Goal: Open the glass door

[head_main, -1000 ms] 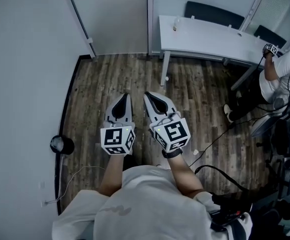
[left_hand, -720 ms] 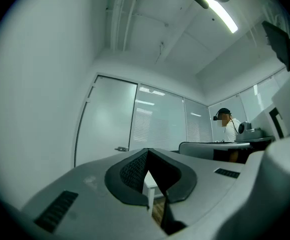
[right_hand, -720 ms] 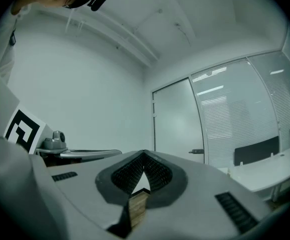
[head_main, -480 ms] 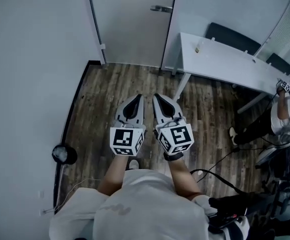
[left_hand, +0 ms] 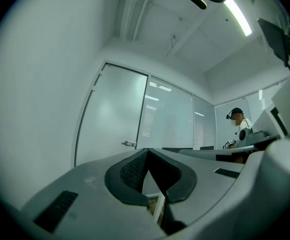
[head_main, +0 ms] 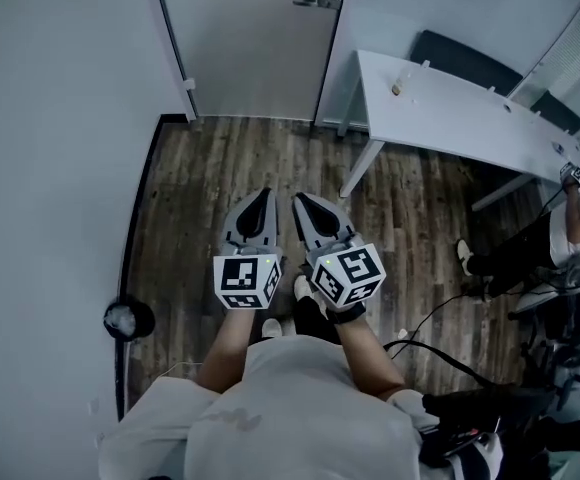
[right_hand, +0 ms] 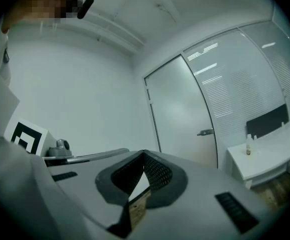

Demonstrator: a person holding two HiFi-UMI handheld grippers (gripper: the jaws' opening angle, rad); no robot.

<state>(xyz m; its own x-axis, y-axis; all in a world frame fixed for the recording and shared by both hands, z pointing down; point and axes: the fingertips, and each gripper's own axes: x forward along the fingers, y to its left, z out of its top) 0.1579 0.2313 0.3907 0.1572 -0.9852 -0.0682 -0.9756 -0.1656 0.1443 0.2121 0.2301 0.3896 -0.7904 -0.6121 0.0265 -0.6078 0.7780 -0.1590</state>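
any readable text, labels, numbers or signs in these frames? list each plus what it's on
No readable words or numbers in any view.
Cube on the left gripper: square black-and-white marker patterns, not text.
Cube on the right gripper: the same, patterns only.
Shirt: faint print, too blurred to read.
Small bottle on the white table: any label is too small to read.
Glass door: no sign visible.

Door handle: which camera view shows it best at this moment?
The right gripper view. There the door handle stands side-on against the pale glass door, with nothing in front of it. The left gripper view also shows it side-on, slightly smaller and dimmer. The head view sees it steeply from above, foreshortened, near the top edge.
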